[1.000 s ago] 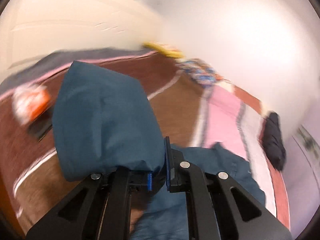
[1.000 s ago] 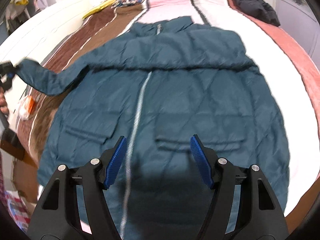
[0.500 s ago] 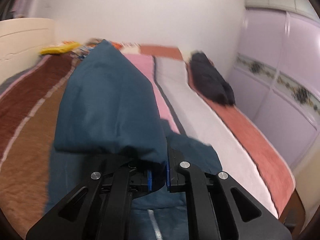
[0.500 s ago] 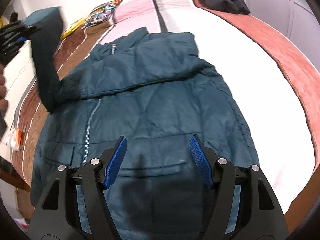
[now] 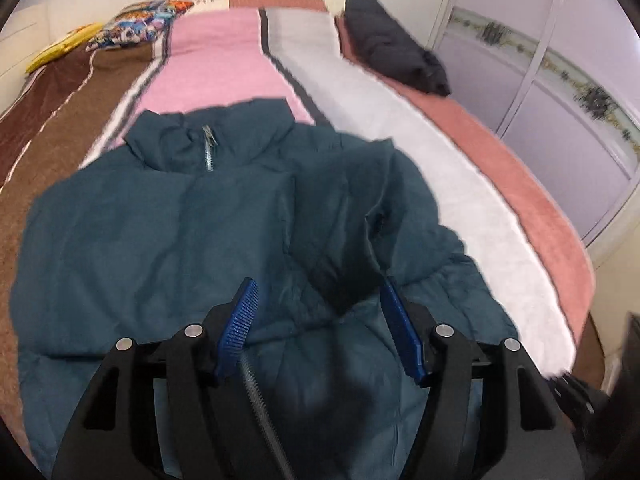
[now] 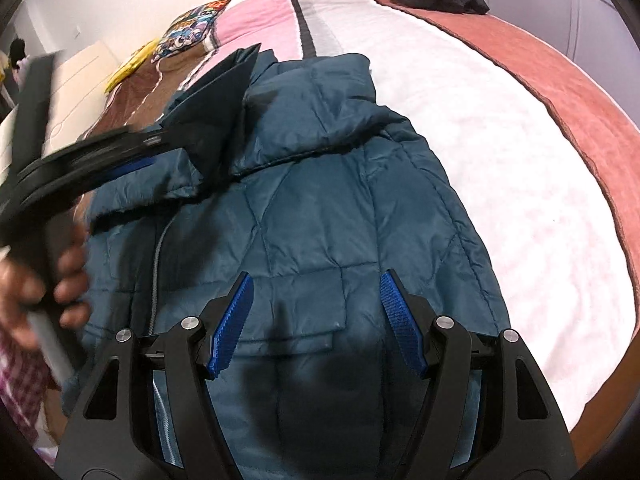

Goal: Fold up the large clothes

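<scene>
A teal quilted jacket point(image 5: 160, 260) lies front up on the bed, zip point(image 5: 208, 152) closed and collar toward the far end. My left gripper point(image 5: 320, 316) hovers over its chest with jaws opening. The end of a sleeve point(image 5: 344, 276) lies loose between the blue pads point(image 5: 244, 320), folded across the front. In the right wrist view the jacket point(image 6: 360, 220) fills the middle. There the left gripper point(image 6: 120, 156) shows blurred at the left, with the sleeve point(image 6: 220, 100) beyond it. My right gripper point(image 6: 316, 320) stands open above the pocket flap point(image 6: 296, 340), holding nothing.
The bed's blanket point(image 5: 248, 60) has brown, pink, white and salmon stripes. A dark folded garment point(image 5: 396, 56) lies at the far right, a colourful pillow point(image 5: 136, 24) and a yellow item point(image 5: 60, 48) at the far left. Lilac wardrobe doors point(image 5: 560, 100) stand on the right. A hand point(image 6: 60, 276) grips the left tool.
The left gripper swung the sleeve from the bed's left side over onto the jacket's chest, then parted its jaws from the cuff. The right gripper drifted a little and stayed open.
</scene>
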{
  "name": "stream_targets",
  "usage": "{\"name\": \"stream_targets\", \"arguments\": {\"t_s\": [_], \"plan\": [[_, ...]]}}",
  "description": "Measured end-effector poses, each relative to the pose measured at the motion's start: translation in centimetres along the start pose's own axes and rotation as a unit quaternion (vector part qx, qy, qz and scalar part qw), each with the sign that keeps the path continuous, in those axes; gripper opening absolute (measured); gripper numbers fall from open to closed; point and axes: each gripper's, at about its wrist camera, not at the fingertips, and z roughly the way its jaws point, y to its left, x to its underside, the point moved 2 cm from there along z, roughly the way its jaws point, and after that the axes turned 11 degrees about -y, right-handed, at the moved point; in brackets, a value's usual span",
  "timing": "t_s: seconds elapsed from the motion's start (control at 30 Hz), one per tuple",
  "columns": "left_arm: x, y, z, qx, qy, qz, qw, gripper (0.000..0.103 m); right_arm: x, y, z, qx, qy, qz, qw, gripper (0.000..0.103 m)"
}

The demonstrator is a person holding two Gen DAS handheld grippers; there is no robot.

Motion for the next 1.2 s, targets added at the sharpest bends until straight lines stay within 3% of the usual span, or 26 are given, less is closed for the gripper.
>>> {"name": "stream_targets", "arguments": {"t_s": [0.07,0.2,0.3,0.57,0.6,0.63,0.73,0.8,0.9,1.07,1.13,1.2], "plan": [[0.6,1.2,-2.1,0.003,-0.013,-0.02,0.9997,0.07,-0.8,0.4,0.4,-0.015,0.001,0.012,1.0,0.066],[1.7,5.3,-5.4,-0.012,-0.032,-0.074,0.9966,0.07,-2.8,2.1,1.8,-0.056,0.003,0.03,0.998,0.066],[3.7,8.8,-7.6,-0.051,-0.034,-0.111,0.9919,0.07,-4.2,2.6,3.8,-0.051,0.008,0.036,0.998,0.066],[9.8,16.2,-13.6,-0.15,-0.029,-0.184,0.971,0.07,-7.1,1.1,10.2,-0.039,0.05,0.143,0.988,0.066],[10.4,17.0,-14.1,-0.159,-0.028,-0.191,0.9683,0.07,-7.4,1.1,10.8,-0.035,0.053,0.147,0.987,0.056],[10.9,17.6,-14.5,-0.165,-0.026,-0.199,0.9658,0.07,-7.6,1.2,11.2,-0.038,0.059,0.146,0.987,0.037],[12.2,19.5,-15.6,-0.18,-0.023,-0.22,0.9583,0.07,-8.0,1.5,11.3,-0.031,0.061,0.132,0.989,0.016],[12.8,20.4,-16.4,-0.188,-0.024,-0.231,0.9545,0.07,-8.1,1.6,10.7,-0.033,0.049,0.12,0.991,0.009],[13.3,21.2,-16.7,-0.193,-0.024,-0.236,0.9521,0.07,-8.0,1.4,10.5,-0.016,0.041,0.101,0.994,0.009],[13.3,21.3,-16.4,-0.194,-0.019,-0.236,0.9522,0.07,-7.5,1.1,11.3,-0.009,0.067,0.098,0.993,0.022],[13.3,21.3,-16.5,-0.196,-0.016,-0.228,0.9536,0.07,-7.7,0.8,10.4,-0.011,0.064,0.103,0.993,0.039],[13.4,21.4,-16.7,-0.2,-0.01,-0.222,0.9543,0.07,-7.6,0.2,8.2,-0.023,0.053,0.102,0.993,0.05]]}}
